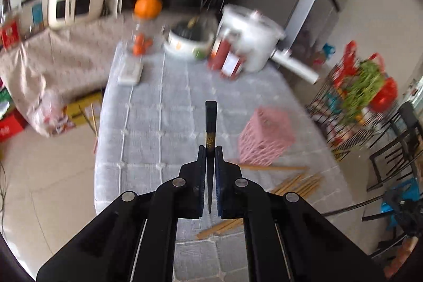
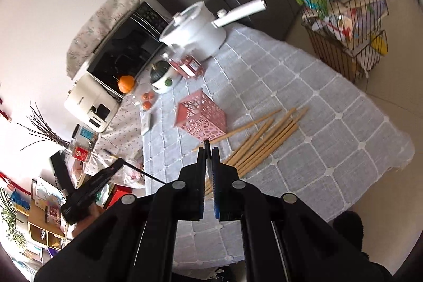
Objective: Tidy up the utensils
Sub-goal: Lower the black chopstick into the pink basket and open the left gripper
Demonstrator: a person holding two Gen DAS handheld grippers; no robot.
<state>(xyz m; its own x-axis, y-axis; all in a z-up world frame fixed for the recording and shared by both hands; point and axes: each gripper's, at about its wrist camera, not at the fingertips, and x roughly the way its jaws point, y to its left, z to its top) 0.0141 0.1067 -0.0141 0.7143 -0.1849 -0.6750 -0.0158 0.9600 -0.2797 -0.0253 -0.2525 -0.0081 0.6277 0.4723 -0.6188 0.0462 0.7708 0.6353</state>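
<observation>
My left gripper (image 1: 210, 149) is shut on a black chopstick (image 1: 210, 120) with a gold band, which sticks out forward above the grey checked tablecloth (image 1: 164, 123). A pink perforated holder (image 1: 265, 140) stands to its right, with wooden chopsticks (image 1: 298, 183) loose on the cloth nearer to me. In the right wrist view my right gripper (image 2: 208, 151) is shut on a second thin black chopstick (image 2: 207, 144), only its tip showing past the pads. It hovers over the wooden chopsticks (image 2: 267, 139), just short of the pink holder (image 2: 202, 116). The left gripper (image 2: 120, 161) appears at the left, off the table edge.
At the table's far end stand a white pot (image 2: 195, 31) with a long handle, red jars (image 2: 190, 66), a white bowl (image 2: 164, 75) and oranges (image 2: 126, 83). A wire rack (image 2: 346, 25) with greens and bags is at the right. A microwave (image 2: 124, 49) sits behind.
</observation>
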